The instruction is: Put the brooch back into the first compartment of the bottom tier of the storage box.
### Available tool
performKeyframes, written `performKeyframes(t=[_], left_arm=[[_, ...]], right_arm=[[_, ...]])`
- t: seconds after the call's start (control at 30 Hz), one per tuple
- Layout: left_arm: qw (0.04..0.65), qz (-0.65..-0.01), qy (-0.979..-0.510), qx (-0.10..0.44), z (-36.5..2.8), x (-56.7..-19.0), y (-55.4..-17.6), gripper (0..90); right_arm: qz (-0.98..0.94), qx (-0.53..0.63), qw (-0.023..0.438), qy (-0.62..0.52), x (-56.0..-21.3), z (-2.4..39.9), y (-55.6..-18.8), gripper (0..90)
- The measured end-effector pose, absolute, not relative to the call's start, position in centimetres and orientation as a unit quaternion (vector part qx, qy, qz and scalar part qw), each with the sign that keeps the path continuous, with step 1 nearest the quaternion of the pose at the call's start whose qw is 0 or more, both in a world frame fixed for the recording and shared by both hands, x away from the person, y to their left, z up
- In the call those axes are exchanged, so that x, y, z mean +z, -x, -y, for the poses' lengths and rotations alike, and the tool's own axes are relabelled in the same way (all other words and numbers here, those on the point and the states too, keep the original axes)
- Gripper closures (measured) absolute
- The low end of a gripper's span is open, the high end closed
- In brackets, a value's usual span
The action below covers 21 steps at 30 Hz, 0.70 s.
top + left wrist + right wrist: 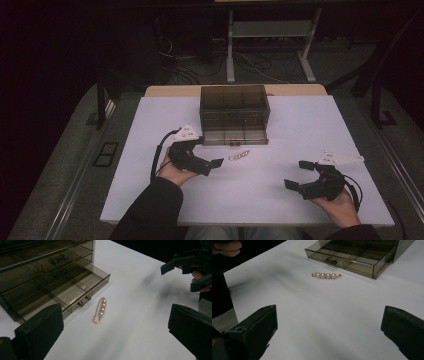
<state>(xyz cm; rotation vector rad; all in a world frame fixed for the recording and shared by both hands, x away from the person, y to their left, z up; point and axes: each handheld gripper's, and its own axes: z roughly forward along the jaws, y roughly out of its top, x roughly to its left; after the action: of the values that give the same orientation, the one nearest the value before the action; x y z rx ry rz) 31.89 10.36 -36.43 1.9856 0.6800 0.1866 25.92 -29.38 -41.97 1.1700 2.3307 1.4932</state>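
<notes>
A gold pin set with four small pearls in a row, the pearl brooch [239,155] [99,309] [326,275], lies flat on the white table [280,135] [140,322] [332,315], just in front of the smoky clear drawer box [234,114] [37,270] [384,250]. From the high view its long axis runs nearly side to side across the table, tipped a little so the right end sits slightly farther from the person. It lies roughly parallel to the front of the bottom drawer [235,134] [67,293] [352,258], which stands pulled out, divided into compartments, with a small dark handle at its front. Brooch and drawer are close but not touching.

The left gripper [210,156] sits just left of the brooch, held in the person's left hand [175,172], its black jaws spread wide with nothing between them; in the left gripper view the brooch lies on the bare table between and beyond the two jaws, touched by neither.

The right gripper [298,174] [186,273] is well off to the right, nearer the person, in the right hand [340,202]. Its jaws are also wide apart and empty, aimed toward the middle of the table, with the brooch far ahead in the right gripper view.

I can read no brand, label or writing on the box, the brooch or the grippers.
</notes>
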Motion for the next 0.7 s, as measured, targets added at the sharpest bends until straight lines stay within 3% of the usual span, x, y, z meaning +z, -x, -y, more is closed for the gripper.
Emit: performKeyframes(t=[0.7], left_arm=[[0.456, -0.255, -0.851, 0.058, -6.7, -37.2, -33.7, 0.0]], right_arm=[[-0.777, 0.494, 0.068, -0.386, -42.0, 29.4, -25.9, 0.2]])
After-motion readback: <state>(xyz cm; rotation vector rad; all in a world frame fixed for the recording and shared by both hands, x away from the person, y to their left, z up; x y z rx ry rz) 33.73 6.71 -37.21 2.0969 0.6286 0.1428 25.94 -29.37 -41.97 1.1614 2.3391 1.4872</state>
